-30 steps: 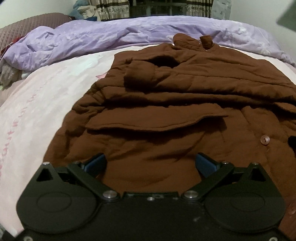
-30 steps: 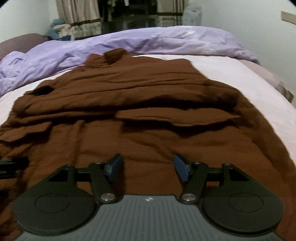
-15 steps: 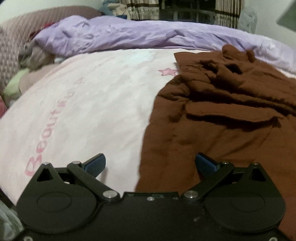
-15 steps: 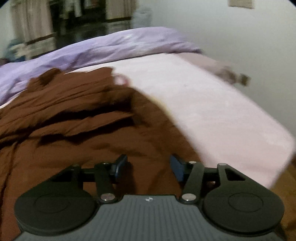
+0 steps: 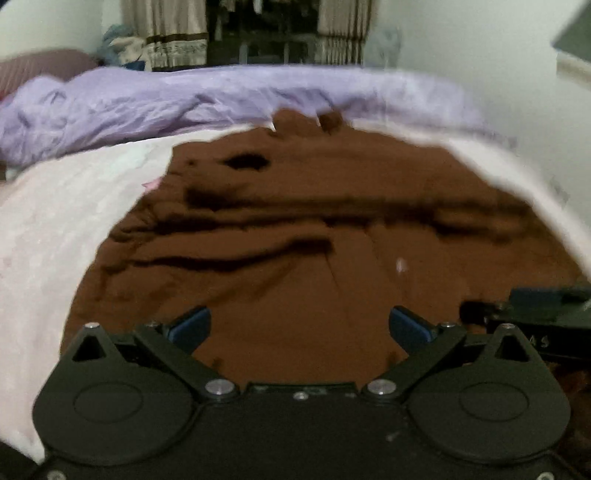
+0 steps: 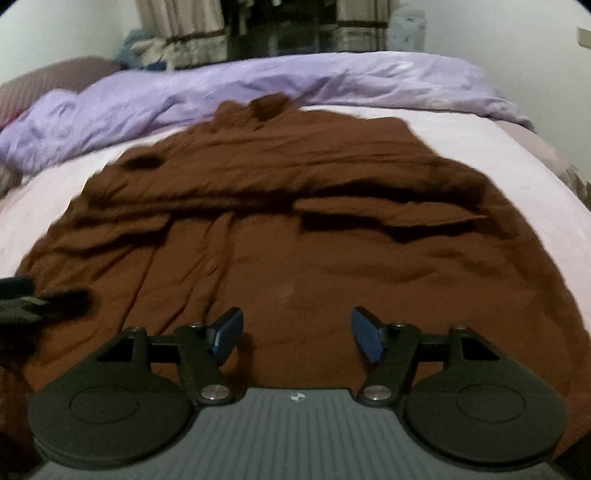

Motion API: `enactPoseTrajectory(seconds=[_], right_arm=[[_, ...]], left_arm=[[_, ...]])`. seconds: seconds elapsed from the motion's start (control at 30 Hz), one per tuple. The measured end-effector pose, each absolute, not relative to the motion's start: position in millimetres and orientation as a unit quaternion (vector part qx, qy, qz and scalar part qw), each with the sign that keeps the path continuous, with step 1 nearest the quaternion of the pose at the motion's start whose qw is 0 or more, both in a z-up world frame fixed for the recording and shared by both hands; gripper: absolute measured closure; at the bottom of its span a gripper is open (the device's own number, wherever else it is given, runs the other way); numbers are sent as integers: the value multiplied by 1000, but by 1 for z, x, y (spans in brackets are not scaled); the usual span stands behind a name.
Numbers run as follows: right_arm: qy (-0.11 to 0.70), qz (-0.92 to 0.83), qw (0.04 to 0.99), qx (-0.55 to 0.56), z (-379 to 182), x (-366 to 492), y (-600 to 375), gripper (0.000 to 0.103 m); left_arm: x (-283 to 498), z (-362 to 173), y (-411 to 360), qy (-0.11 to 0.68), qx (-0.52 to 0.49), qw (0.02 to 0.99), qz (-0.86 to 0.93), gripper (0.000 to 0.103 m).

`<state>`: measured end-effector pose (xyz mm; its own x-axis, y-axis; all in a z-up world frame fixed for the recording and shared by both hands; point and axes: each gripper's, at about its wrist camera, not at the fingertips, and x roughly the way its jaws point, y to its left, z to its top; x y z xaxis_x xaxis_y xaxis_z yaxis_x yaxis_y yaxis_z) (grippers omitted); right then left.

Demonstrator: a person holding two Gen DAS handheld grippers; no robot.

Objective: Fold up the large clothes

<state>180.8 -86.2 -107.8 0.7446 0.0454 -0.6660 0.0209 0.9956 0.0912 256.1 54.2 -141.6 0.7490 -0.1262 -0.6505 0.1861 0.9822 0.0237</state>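
A large brown padded coat lies spread on the pink bed sheet, collar at the far end, sleeves folded across its middle. It also shows in the right wrist view. My left gripper is open and empty, just above the coat's near hem. My right gripper is open and empty over the near hem too. The right gripper shows at the right edge of the left wrist view; the left gripper shows at the left edge of the right wrist view.
A crumpled lilac duvet lies across the far end of the bed. A brown pillow is at the far left. Curtains and a white wall stand behind. The bed's right edge drops off.
Both grippers had swung outward towards the bed's sides half a second ago and have swung back to face the coat's middle. Both stay open and empty.
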Motion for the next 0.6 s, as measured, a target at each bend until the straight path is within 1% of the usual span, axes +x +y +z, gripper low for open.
enactPoseTrajectory(seconds=[0.03,0.07,0.1,0.13,0.3,0.43,0.53,0.6], right_arm=[[360,3,932,44,-110,180,-85,21],[364,-9,931,37,-112,180,-82,22],[369,-18,929,27,-116,182,-83,17],[372,-19,928,24,-119,182,-83,15],[374,-21,926,35,-124,181,-95,4],[372,-43,926,52,-126,179,-107,2],[373,-44,926,41,-127,179,-117,2],[375,-56,925,37,-128,178,-127,0]], left_arm=[[259,-151,45,360,64,928,-76,0],[262,-159,40,374,75,922,-66,0],[265,-166,37,385,79,918,-59,0],[265,-172,37,390,79,916,-55,0],[265,-174,41,382,71,920,-54,0],[264,-175,50,382,68,920,-51,0],[263,-171,57,384,67,919,-49,0],[264,-170,63,389,60,917,-59,0]])
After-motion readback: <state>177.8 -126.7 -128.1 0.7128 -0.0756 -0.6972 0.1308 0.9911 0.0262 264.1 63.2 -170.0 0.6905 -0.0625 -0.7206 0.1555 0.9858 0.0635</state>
